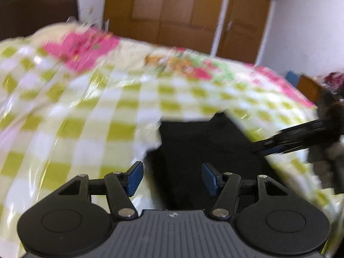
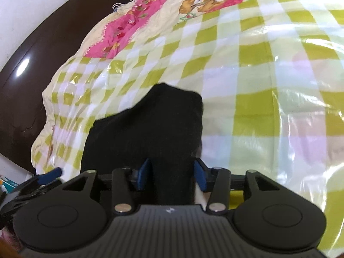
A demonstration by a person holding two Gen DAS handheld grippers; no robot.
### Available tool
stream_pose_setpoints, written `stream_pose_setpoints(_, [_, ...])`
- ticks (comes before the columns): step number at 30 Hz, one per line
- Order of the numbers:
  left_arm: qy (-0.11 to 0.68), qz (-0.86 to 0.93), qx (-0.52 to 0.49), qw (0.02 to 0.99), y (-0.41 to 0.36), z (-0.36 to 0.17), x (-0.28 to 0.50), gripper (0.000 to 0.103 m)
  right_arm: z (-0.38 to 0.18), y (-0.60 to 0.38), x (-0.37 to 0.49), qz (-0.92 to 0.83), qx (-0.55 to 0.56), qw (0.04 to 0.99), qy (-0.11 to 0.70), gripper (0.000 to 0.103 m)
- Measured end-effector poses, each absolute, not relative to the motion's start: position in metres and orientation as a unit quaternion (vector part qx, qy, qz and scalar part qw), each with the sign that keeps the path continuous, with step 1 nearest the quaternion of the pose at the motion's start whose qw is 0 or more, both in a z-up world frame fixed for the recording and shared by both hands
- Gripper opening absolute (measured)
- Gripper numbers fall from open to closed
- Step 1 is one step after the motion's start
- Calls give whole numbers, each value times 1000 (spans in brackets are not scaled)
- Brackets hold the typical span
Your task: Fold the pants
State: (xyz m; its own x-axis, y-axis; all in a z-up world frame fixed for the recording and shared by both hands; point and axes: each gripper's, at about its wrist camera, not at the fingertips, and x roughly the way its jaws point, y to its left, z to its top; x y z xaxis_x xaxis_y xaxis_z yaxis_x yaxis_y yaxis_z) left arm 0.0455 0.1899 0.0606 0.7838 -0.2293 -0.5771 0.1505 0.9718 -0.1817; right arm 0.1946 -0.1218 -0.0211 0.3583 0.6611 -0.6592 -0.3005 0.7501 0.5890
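Both grippers share one build. The left gripper [image 1: 172, 177] has a ribbed grey housing with a small emblem, flanked by two round black discs. The right gripper [image 2: 172, 174] has black linkage arms with silver screws carrying blue pads [image 2: 143, 174].

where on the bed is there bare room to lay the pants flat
Right of the black pants the green checked bedspread lies bare, up to the pink cartoon border. It is crowded on their left: the bed edge, the dark headboard and the left claw.
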Motion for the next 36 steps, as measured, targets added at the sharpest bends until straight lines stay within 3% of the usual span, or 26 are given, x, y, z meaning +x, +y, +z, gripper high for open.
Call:
stream_pose_setpoints(4, [297,-195,-74,932,149,66,53,70,-25,-121,216,296,221,798,477,56])
stream_pose_setpoints(9, [354,-268,-49,895,100,24,77,66,-39,-110,244,287,244,784,493,59])
stream_pose_setpoints(13, [391,-262,-15,882,92,1,80,61,-44,-103,257,275,248,791,488,28])
stream_pose_setpoints(16, [397,-259,-26,880,95,1,83,59,-47,-101,270,265,263,790,487,21])
stream_pose_setpoints(25, [383,-223,-70,894,100,12,69,59,-17,-92,250,261,198,828,455,26])
stream_pose_setpoints(30, [369,-163,-70,912,106,27,52,59,12,-107,184,262,127,862,415,26])
stream_pose_setpoints(36, [365,-73,-32,927,100,32,33,61,7,-103,102,266,59,868,416,26])
